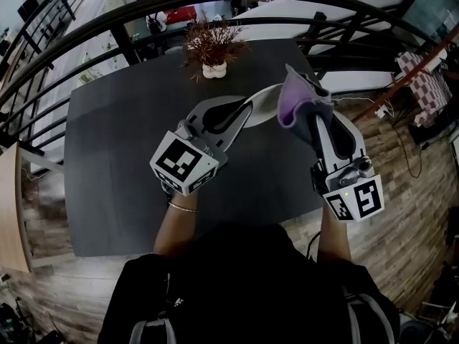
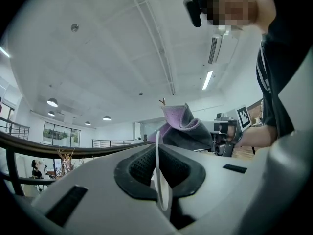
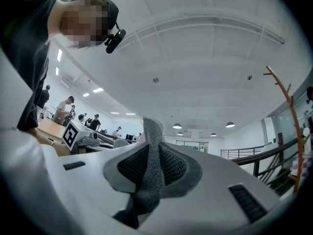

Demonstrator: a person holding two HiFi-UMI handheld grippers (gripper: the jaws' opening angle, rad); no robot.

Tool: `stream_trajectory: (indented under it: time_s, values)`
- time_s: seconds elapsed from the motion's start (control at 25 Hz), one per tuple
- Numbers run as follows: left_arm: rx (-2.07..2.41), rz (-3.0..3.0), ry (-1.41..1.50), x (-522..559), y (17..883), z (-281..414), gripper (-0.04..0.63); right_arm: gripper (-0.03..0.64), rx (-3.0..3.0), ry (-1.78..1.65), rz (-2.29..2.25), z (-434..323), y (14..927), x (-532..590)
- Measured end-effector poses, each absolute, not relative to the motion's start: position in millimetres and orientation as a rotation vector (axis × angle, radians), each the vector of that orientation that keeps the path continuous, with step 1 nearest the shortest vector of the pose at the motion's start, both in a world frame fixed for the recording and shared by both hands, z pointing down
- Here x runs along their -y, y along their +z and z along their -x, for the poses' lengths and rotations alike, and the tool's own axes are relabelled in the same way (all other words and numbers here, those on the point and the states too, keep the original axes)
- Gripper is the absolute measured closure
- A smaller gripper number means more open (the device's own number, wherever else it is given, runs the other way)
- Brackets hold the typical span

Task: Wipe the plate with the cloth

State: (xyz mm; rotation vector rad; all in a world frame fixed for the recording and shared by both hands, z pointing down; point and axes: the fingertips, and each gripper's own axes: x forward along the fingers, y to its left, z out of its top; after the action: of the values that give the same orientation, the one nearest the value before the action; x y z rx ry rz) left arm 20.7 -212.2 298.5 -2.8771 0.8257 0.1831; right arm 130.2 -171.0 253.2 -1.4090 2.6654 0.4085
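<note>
Plate (image 1: 269, 99), gripped on edge by left gripper (image 1: 244, 112) fingers (image 2: 137, 168) above the desk's (image 1: 115, 156) right side, beside cloth (image 1: 301, 95) pinched in right gripper (image 1: 319, 120) fingers (image 3: 171, 165); wiping seemingly starting; next, press cloth across plate face.

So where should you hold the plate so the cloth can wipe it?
Probably by its thin rim, from the near side, as the left gripper does: the plate is flat and thin, so pinching the edge leaves its face bare for the cloth in the right gripper.

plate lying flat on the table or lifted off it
Lifted off it: the left claw grips the plate by its rim, seen edge-on between its pads, above the table.
</note>
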Motion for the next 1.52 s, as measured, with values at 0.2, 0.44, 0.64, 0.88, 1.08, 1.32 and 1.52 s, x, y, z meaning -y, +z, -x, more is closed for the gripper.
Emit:
stream_trajectory:
  time_s: [0.2,0.44,0.64,0.88,1.08,1.32,1.52]
  values:
    - [-0.824,2.929,0.200,209.2,310.4,-26.1,0.578,0.558,-2.662,0.404,1.437,-134.6,260.9,171.2]
    - [-0.844,2.981,0.194,210.6,326.2,-25.4,0.578,0.557,-2.675,0.357,1.456,-134.8,275.8,175.9]
    - [-0.870,3.015,0.179,212.2,339.8,-22.6,0.578,0.558,-2.683,0.318,1.463,-134.3,287.6,179.1]
    - [-0.931,3.063,0.154,219.4,359.3,-20.4,0.578,0.558,-2.702,0.275,1.470,-133.9,303.0,184.1]
    - [-0.965,3.093,0.126,225.1,371.2,-17.8,0.578,0.558,-2.717,0.235,1.481,-133.1,313.1,190.7]
    - [-0.978,3.130,0.095,227.9,386.8,-17.4,0.578,0.558,-2.735,0.184,1.493,-130.2,328.7,194.9]
    - [-0.983,3.162,0.081,231.8,397.9,-17.7,0.578,0.558,-2.740,0.155,1.504,-128.5,337.4,199.3]
